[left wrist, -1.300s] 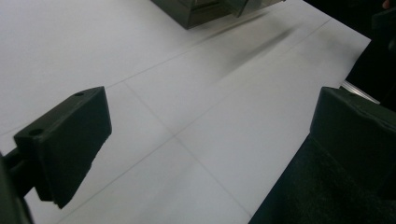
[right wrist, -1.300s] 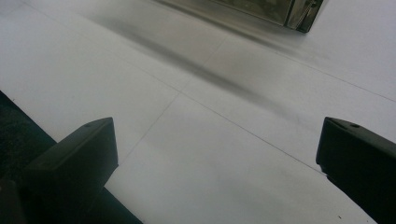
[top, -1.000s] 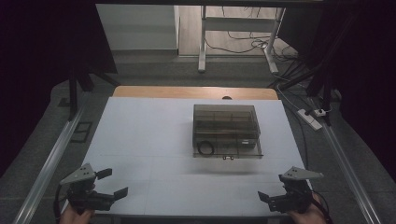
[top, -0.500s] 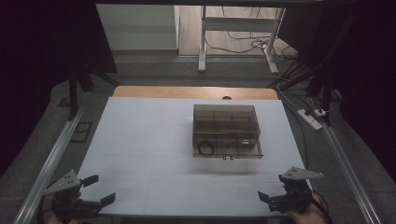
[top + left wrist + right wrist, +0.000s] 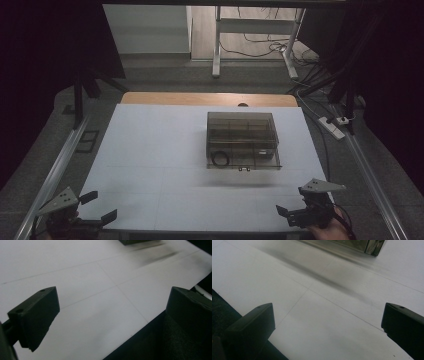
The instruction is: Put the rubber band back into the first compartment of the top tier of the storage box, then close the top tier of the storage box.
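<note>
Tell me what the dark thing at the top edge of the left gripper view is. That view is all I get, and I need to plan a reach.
Observer: It is a smoky see-through box with compartments, standing a little right of the middle of the table.
Operator: Is anything in it?
Observer: A black ring lies in its near left compartment.
Operator: And the right gripper?
Observer: The right gripper is open, jaws wide apart, at the table's near right corner, well apart from the box.
</note>
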A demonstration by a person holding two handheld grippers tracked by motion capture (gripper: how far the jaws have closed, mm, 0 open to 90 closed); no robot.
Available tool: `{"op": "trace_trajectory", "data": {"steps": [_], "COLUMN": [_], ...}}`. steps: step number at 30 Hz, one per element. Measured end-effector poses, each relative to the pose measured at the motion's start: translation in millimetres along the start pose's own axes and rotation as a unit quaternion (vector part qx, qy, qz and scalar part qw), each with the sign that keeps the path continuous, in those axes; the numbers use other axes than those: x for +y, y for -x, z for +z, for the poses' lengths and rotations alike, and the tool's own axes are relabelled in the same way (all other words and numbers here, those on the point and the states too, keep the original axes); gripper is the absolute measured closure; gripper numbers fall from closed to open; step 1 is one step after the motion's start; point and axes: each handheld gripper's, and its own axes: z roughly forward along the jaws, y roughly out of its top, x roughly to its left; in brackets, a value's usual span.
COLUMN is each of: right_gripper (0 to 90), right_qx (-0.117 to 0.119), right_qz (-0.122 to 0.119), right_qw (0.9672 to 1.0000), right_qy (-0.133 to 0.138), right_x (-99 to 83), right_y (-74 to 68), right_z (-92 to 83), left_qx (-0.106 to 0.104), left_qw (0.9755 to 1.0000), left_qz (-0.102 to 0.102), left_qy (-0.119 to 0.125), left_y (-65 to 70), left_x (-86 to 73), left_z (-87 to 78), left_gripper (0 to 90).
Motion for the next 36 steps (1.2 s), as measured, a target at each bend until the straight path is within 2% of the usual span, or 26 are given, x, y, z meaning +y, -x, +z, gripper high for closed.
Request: {"op": "trace_trajectory", "data": {"steps": [10,17,25,36], "right_gripper": [0.0,0.0,0.0,0.0], "right_qx": [-0.001,-0.006,-0.021,-0.011], "right_qz": [-0.007,-0.01,-0.016,-0.008], "right_qw": [1.0,0.9999,0.9995,0.9995], "right_qy": [0.001,0.006,0.016,0.03], "right_x": [0.4,0.3,0.1,2.0], "right_y": [-1.4,-2.4,-4.7,-6.9], "right_z": [-0.1,-1.1,-2.9,-5.8], "left_qx": [-0.009,-0.012,-0.017,-0.021], "left_qw": [0.9999,0.9998,0.9997,0.9997], "left_qz": [-0.003,0.009,0.006,0.001], "left_qy": [-0.004,-0.016,-0.016,-0.009], "left_y": [-1.8,0.2,-1.1,-2.2], "left_x": [0.3,1.6,1.6,0.9], "left_z": [1.0,3.4,3.2,1.9], "left_gripper": [0.9,0.9,1.3,1.5]}}
